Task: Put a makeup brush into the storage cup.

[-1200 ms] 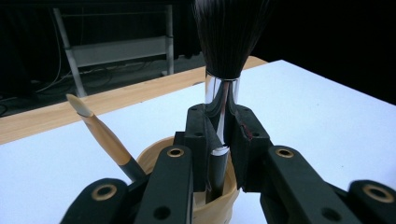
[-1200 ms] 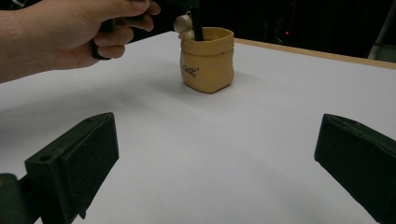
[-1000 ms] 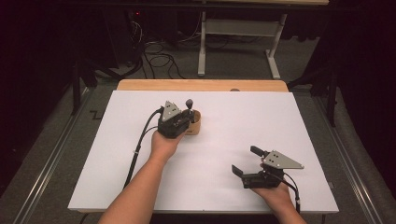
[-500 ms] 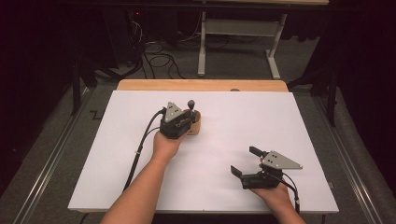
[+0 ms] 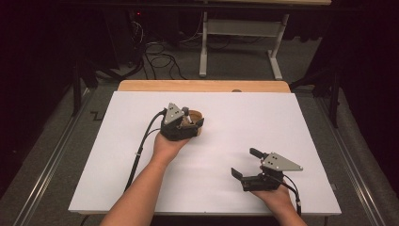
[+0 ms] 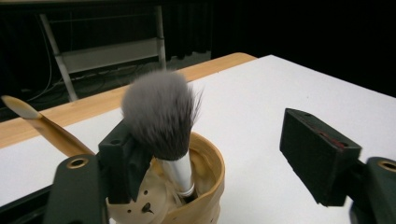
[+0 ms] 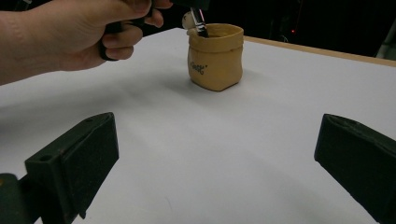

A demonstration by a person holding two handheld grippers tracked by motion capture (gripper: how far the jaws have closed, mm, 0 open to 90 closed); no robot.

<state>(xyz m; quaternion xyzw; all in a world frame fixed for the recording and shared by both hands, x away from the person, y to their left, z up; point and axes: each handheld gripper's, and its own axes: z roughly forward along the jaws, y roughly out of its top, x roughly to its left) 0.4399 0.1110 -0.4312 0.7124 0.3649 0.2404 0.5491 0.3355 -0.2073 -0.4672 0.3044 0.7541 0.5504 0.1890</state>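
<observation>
Nearest the person, the right tool [image 5: 245, 165] rests low over the white bench [image 5: 117, 188] at its front right, its jaws standing wide apart with only bare surface between them. Farther in, towards the middle of the bench, the left tool [image 5: 194, 121] hovers at a small tan pot [image 7: 215, 57]. Its jaws have just been opening: in the left gripper view one pad sits right beside the brush [image 6: 161, 116], the other stands well off to the side, so nothing is pinched. The brush stands in the pot, handle down and soft grey bristles up, leaning a little. A pale wooden stick [image 6: 42, 126] juts out beside the pot. Beyond the white sheet runs the bench's wooden edge [image 5: 202, 85].
</observation>
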